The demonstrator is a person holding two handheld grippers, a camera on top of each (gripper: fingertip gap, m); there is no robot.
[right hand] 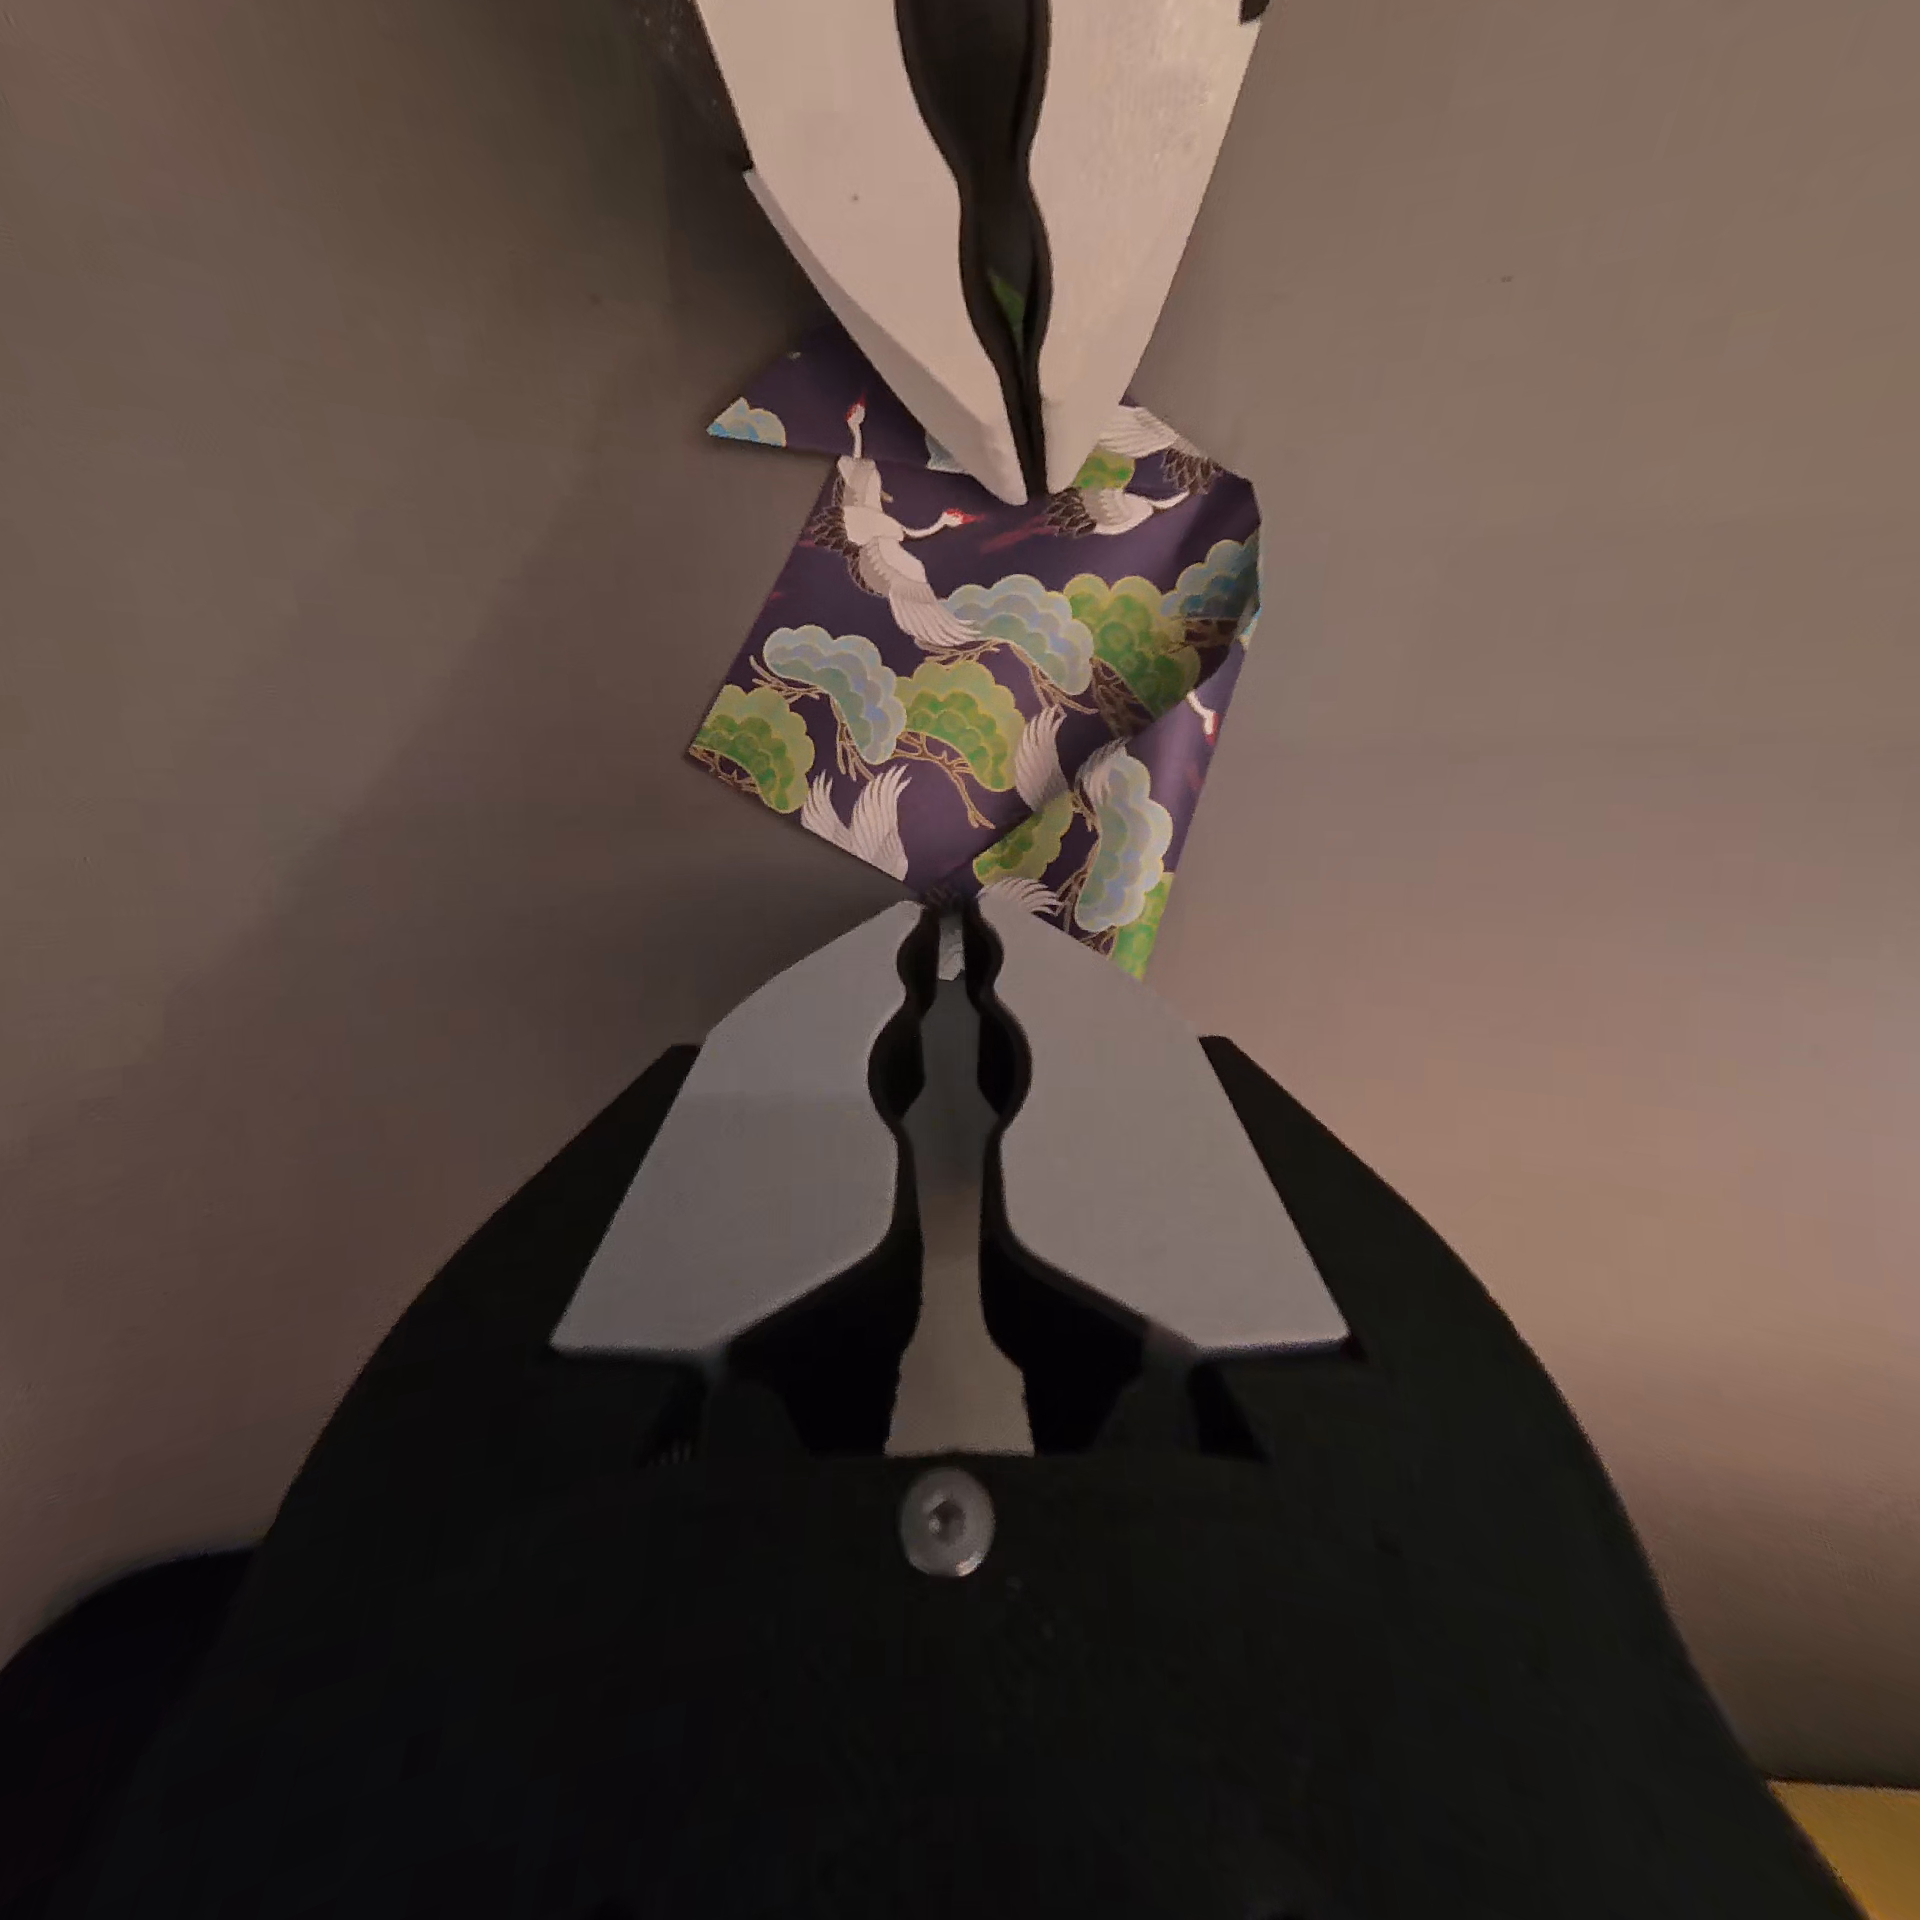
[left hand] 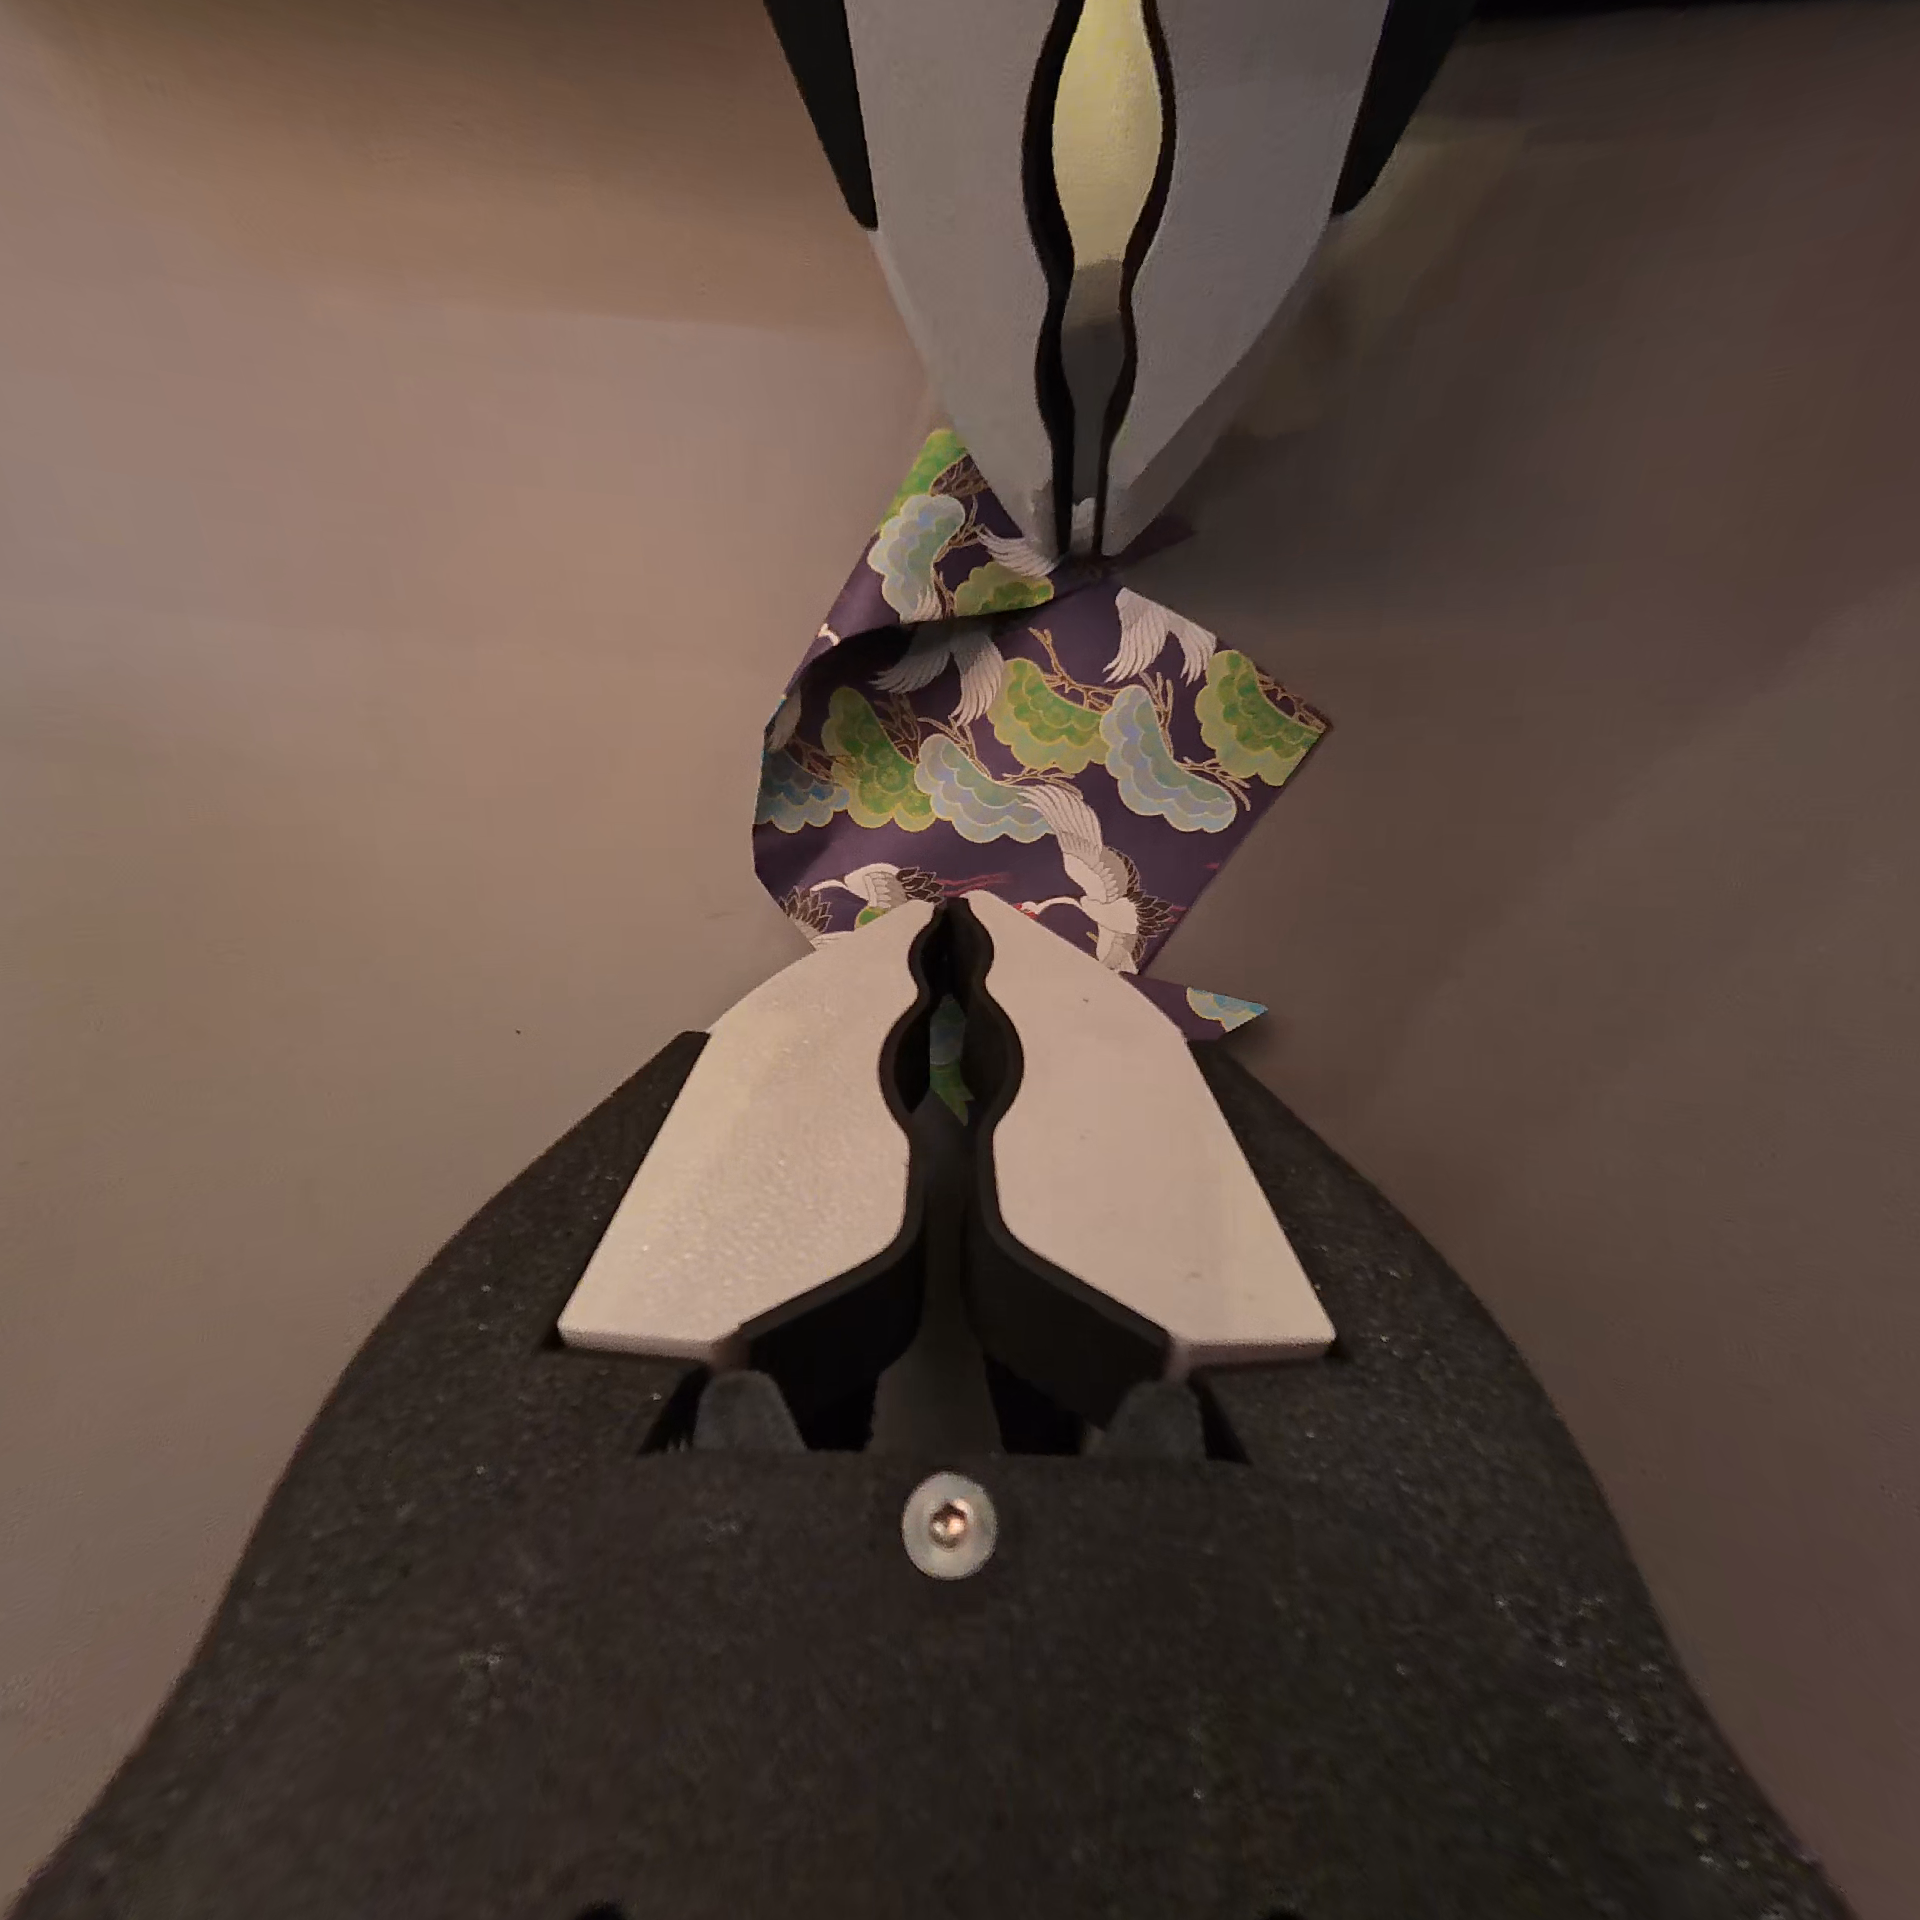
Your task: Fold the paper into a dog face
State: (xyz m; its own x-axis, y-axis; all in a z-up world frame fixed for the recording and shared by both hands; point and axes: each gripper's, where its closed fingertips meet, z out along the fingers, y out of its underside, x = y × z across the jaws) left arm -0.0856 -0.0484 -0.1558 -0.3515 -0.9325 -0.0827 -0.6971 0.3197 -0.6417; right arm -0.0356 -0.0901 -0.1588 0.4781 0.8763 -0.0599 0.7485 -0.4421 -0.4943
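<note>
The thin purple paper printed with cranes and green clouds (left hand: 1023,769) is held above the grey bench (left hand: 416,623), pinched at opposite corners by the closed jaws of the left gripper (left hand: 954,909) and the right gripper (right hand: 940,909); being light, limp and easily creased, it is best gripped near corners.

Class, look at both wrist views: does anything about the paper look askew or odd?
Yes. The patterned paper is buckled and twisted, not flat, pinched at opposite ends by the left gripper and right gripper; one corner sticks out loosely.
</note>
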